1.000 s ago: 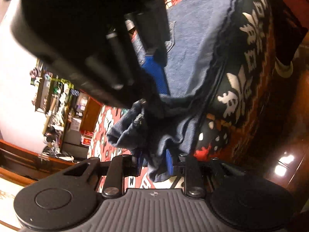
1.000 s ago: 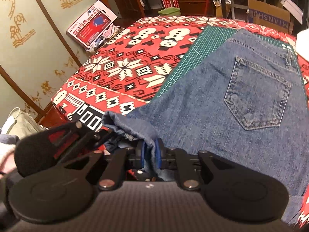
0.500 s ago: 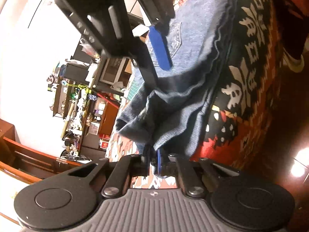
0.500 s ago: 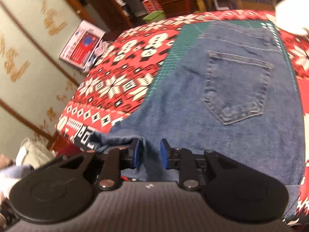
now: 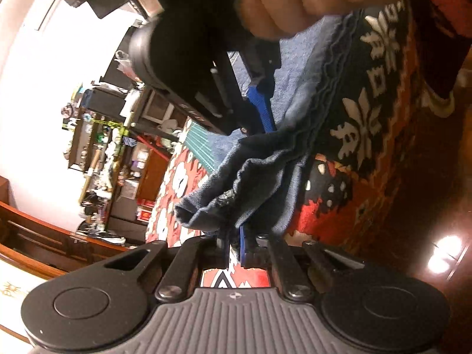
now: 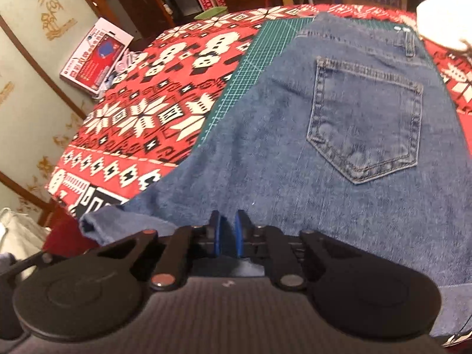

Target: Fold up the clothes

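Gripping the jeans (image 6: 295, 153) hem, left gripper (image 5: 234, 240) and right gripper (image 6: 226, 237), just closing, both pinch denim; next, carrying it toward the waistband.

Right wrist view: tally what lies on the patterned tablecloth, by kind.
Jeans: 1
Green cutting mat: 1
White object at the far right edge, too blurred to identify: 1
Total: 3
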Demonstrator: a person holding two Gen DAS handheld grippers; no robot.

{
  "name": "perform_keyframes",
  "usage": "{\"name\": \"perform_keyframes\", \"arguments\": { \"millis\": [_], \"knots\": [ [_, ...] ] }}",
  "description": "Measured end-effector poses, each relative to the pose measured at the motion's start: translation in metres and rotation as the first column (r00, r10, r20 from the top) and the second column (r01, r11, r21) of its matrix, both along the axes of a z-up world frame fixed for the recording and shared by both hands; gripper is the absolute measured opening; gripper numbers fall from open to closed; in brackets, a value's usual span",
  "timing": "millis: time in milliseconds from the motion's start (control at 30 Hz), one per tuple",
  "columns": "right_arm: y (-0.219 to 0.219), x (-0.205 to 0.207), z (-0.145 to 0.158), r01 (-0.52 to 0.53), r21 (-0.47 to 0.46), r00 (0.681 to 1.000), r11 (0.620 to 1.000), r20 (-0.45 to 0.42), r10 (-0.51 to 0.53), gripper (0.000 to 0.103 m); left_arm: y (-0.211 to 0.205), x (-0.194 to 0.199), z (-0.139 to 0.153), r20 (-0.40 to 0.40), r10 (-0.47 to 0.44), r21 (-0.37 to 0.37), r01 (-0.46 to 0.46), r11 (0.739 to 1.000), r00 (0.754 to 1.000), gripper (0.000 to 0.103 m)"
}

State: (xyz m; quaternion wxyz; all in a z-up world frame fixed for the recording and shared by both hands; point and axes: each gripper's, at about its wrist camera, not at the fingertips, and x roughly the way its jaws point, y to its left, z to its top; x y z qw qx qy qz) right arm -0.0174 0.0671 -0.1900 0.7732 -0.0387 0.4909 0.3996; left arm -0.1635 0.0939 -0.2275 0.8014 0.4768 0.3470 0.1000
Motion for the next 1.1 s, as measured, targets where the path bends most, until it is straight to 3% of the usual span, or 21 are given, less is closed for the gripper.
{"name": "perform_keyframes", "arguments": {
  "millis": [167,200,400,600,767,867,1100],
  "knots": [
    [0.004,-0.003,0.003,-0.012,-0.024,1.0,1.0,0.016,0.013,0.006,0.014,-0.004,0.001,-0.067,0.082,-0.074,-0.087,0.993,0.994,0.0],
    [0.002,-0.004,0.005,-0.02,-0.025,1.0,0.999,0.01,0.02,0.013,0.015,-0.003,-0.001,-0.066,0.097,-0.068,-0.101,0.993,0.993,0.0],
    [0.003,-0.015,0.029,-0.113,0.123,0.992,0.986,-0.035,0.118,0.012,0.016,0.002,0.007,-0.065,0.093,-0.088,-0.099,0.991,0.994,0.0],
    [0.034,-0.041,0.013,-0.209,0.069,0.977,0.976,-0.021,0.211,0.012,0.039,0.001,0.025,-0.093,0.124,-0.222,-0.142,0.965,0.988,0.005],
    [0.033,-0.05,0.012,-0.212,0.075,0.977,0.974,0.001,0.213,0.015,0.065,-0.001,0.054,-0.114,0.14,-0.358,-0.172,0.918,0.984,0.006],
    [0.018,-0.045,0.025,-0.222,0.143,0.973,0.964,-0.023,0.228,0.015,0.065,-0.004,0.07,-0.09,0.158,-0.436,-0.182,0.881,0.983,0.006],
    [-0.051,-0.016,0.044,-0.097,0.154,0.995,0.983,-0.017,0.1,0.015,0.058,0.012,0.089,-0.094,0.168,-0.66,-0.188,0.727,0.981,0.006]
  ]
}}
